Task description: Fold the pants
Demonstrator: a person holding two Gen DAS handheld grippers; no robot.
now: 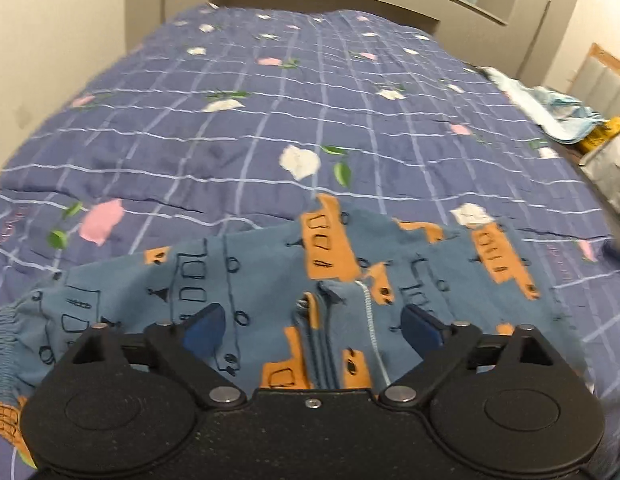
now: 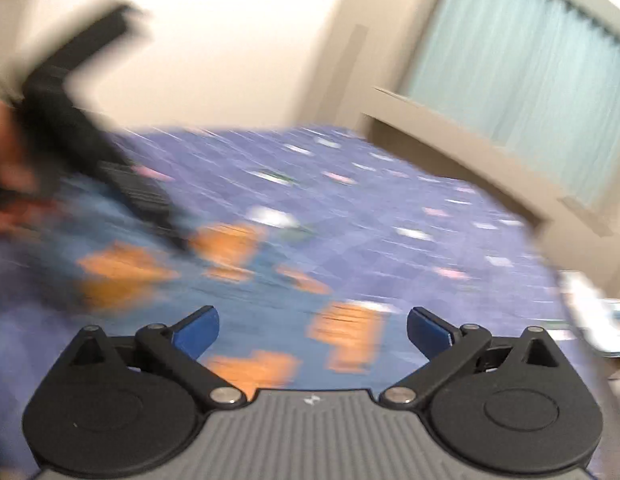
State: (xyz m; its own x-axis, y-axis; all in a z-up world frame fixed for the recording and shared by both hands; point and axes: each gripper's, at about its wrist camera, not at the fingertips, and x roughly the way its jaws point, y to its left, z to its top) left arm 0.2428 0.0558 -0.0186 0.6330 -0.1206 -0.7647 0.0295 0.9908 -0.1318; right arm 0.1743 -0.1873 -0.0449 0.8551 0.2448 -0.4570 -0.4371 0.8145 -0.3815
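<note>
Black left gripper, blue-padded jaws, silver screws

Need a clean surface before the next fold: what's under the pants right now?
The pants lie on the purple checked bedspread. Nothing else shows around their edges; whatever is beneath the fabric itself is covered.
</note>
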